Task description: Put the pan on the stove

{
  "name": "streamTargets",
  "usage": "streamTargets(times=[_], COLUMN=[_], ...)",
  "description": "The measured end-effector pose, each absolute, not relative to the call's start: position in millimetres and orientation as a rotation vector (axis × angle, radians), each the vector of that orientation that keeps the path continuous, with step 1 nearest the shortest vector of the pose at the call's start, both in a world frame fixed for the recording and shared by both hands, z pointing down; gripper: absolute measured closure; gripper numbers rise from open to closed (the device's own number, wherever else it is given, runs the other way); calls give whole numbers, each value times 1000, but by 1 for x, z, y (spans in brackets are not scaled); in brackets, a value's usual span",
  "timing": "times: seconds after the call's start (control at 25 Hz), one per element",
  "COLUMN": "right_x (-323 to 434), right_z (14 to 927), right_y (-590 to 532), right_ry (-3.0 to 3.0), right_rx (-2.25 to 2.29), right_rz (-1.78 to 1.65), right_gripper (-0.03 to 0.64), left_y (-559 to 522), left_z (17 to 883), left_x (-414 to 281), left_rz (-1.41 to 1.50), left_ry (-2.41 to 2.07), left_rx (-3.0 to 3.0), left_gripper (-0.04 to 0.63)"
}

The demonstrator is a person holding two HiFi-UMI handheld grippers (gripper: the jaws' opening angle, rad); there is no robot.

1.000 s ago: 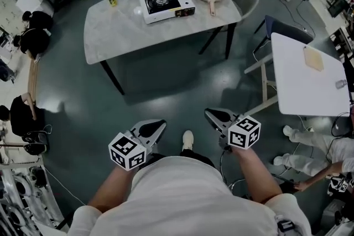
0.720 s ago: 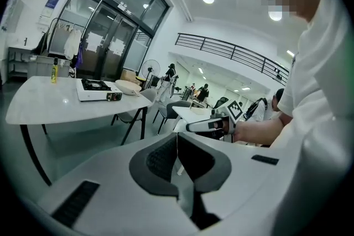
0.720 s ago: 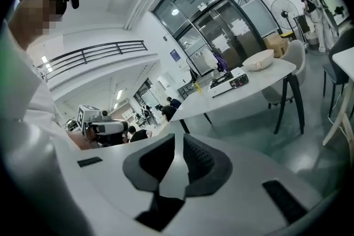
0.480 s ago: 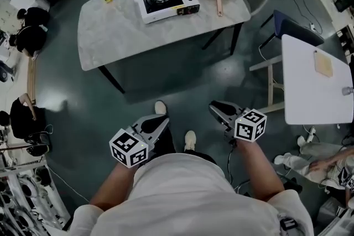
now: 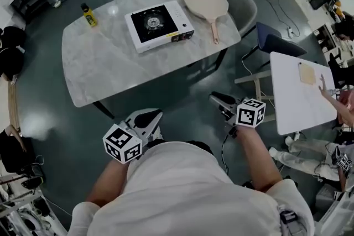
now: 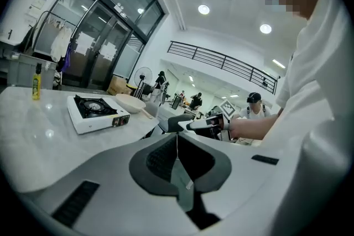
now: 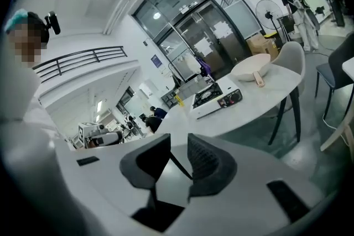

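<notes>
A beige pan [image 5: 206,3] with a long handle lies on the grey marble table [image 5: 105,58], just right of a white single-burner stove [image 5: 158,25]. The left gripper view shows the stove [image 6: 94,113] and pan [image 6: 131,102] ahead, and so does the right gripper view: stove [image 7: 215,99], pan [image 7: 251,68]. Both grippers are held over the floor, short of the table's near edge. My left gripper [image 5: 145,119] [image 6: 177,138] is shut and empty. My right gripper [image 5: 221,102] [image 7: 178,152] stands slightly open; its jaws have just been opening with nothing between them.
A yellow bottle [image 5: 88,15] stands at the table's far left. A grey chair [image 5: 246,5] and a dark chair [image 5: 276,41] stand by the table's right end. A white table [image 5: 296,94] is at the right, with a person's hand over it. More people sit at the left.
The table with stove and pan has come nearer and shifted left in the head view as the person walked toward it. Both grippers were carried along.
</notes>
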State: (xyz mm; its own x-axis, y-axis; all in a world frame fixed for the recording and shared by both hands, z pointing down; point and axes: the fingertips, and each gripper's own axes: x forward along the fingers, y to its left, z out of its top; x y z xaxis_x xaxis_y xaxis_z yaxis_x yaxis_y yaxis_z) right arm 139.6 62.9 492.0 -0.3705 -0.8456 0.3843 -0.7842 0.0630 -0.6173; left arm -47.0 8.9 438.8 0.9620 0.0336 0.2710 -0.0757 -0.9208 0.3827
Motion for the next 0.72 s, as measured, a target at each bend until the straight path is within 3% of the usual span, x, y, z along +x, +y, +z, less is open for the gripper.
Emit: streamTargets(times=[0.32, 0.72], right_x=[204, 375], right_z=[489, 532], right_y=[-5, -95], right_ry=[2111, 1906], right_rx=[-1799, -1731], right_rz=[-1257, -1356], right_gripper=[492, 435], left_y=[-68, -143], left_z=[451, 454], left_x=[-47, 25], left_rz=[385, 413], left_ry=[-13, -151], left_rx=[2686, 2685], left_gripper=[577, 577])
